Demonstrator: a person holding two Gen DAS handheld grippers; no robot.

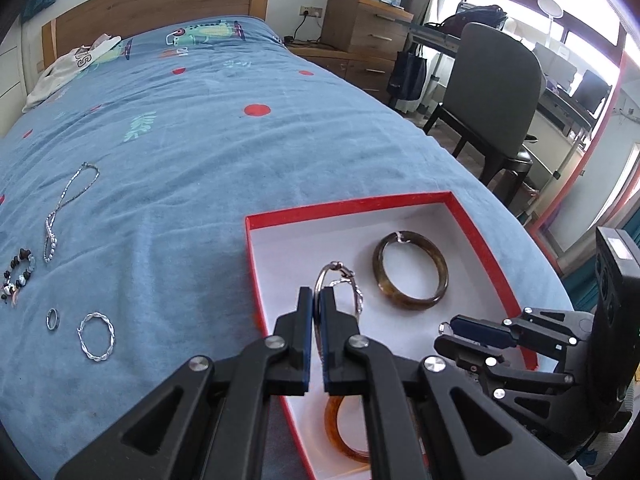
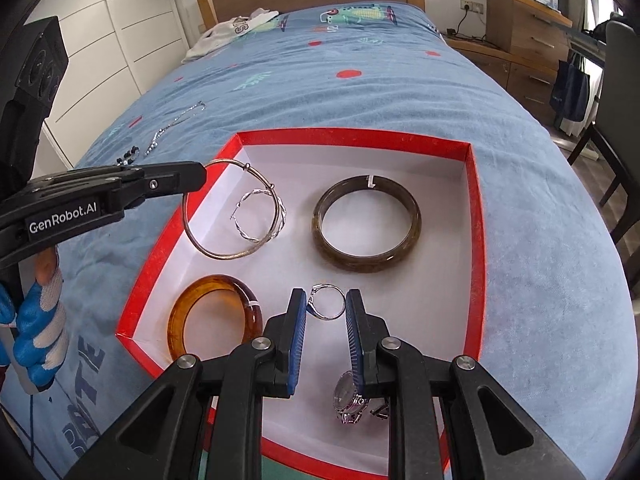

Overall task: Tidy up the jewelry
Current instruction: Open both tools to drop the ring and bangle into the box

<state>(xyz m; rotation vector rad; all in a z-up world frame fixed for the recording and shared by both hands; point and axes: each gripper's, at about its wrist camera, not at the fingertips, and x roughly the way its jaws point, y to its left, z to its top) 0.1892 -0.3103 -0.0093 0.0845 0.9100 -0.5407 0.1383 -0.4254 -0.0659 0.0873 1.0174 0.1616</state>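
Left wrist view: left gripper (image 1: 316,300) fingers pinched on thin silver bangle (image 2: 208,236), held over the red box's (image 2: 476,216) left side, twisted hoop (image 2: 276,216) just beside it. Right gripper (image 2: 325,312) fingers partly open, straddling a ring (image 2: 334,304) on the box floor, gripping nothing. Also inside: dark bangle (image 2: 366,224), amber bangle (image 2: 212,316), watch (image 2: 346,398). Chain (image 1: 66,204), beads (image 1: 18,278), ring and hoop lie on the bed (image 1: 192,152).

Left tool clamped, right tool spread

The left tool (image 1: 316,308) has its fingers pressed nearly together around a thin silver bangle (image 2: 232,210), reaching in level from the side. The right tool (image 2: 326,308) points forward and down with its blue-padded fingers (image 2: 298,344) apart, gripping nothing. A blue-and-white gloved hand (image 2: 38,332) grips the left tool's handle.
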